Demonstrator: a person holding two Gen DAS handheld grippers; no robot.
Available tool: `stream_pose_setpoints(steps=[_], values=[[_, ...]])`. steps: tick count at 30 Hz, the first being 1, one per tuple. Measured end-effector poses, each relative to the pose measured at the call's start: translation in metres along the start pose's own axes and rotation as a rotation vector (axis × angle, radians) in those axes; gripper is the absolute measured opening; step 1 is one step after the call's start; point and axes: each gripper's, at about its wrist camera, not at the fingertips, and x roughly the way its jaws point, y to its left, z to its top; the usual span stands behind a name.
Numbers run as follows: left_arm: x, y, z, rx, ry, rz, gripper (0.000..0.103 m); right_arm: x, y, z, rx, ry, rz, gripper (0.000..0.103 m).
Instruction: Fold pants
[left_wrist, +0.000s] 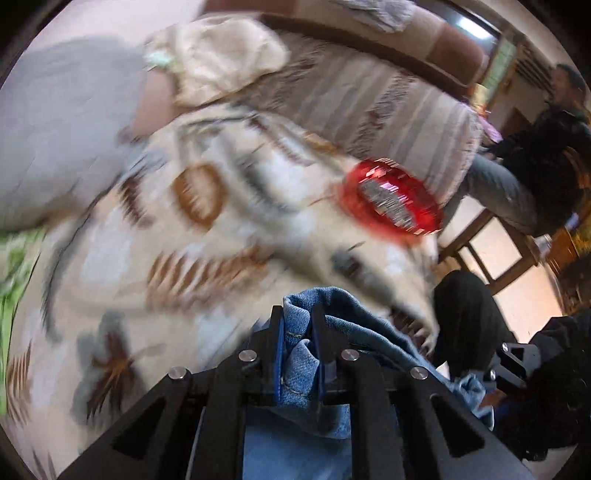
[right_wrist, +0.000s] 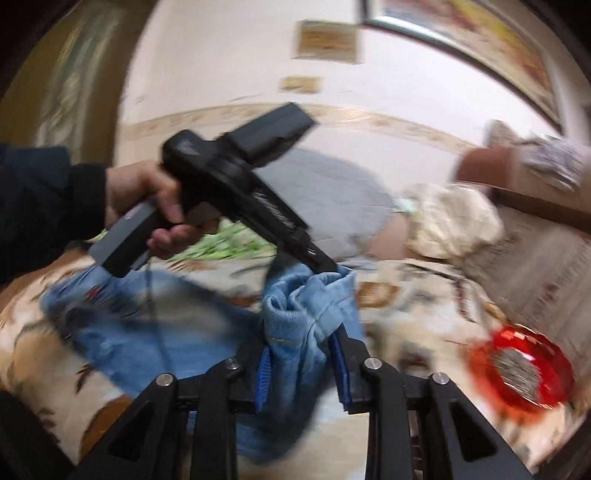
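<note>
Soft, even indoor light, no hard shadows. Heavy motion blur smears the floral beige bedspread (left_wrist: 207, 229) and the red faceted glass dish (left_wrist: 391, 199) on it. Fisheye bending, dark vignette at edges.

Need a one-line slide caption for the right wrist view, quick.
Right gripper and left gripper both pinch the blue jeans above the patterned bedspread, red dish nearby.

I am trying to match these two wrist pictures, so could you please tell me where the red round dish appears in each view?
Left wrist view: the red dish lies right of centre, on the patterned bedspread.
Right wrist view: the red dish lies at the lower right edge, on the same bedspread.
Shared landmark: the cream pillow beyond the dish.
</note>
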Motion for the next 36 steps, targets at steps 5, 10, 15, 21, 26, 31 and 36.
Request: stream_pose_setpoints(steps=[5, 10, 15, 21, 26, 31, 36], values=[[0.017, 0.044, -0.050, -0.119, 0.061, 0.078, 0.014, 0.047, 0.044, -0.006, -0.041, 0.149, 0.133, 0.026], [0.036, 0.067, -0.082, -0.188, 0.083, 0.103, 0.015, 0.092, 0.065, -0.037, -0.078, 0.362, 0.176, 0.029], [0.003, 0.064, -0.080, -0.263, 0.023, 0.138, 0.075, 0.076, 0.063, -0.038, -0.132, 0.322, 0.202, 0.077], [-0.085, 0.045, -0.097, -0.407, -0.120, 0.204, 0.096, 0.009, 0.029, -0.021, -0.133, 0.179, 0.288, 0.099], [-0.109, 0.021, -0.129, -0.569, -0.106, 0.223, 0.096, -0.014, -0.010, -0.003, -0.123, 0.097, 0.372, 0.102], [-0.092, -0.018, -0.164, -0.716, -0.120, 0.198, 0.096, 0.011, -0.045, 0.021, -0.214, 0.166, 0.559, 0.102], [-0.064, -0.039, -0.185, -0.837, -0.184, 0.239, 0.096, 0.089, -0.074, 0.048, -0.227, 0.350, 0.697, 0.102]])
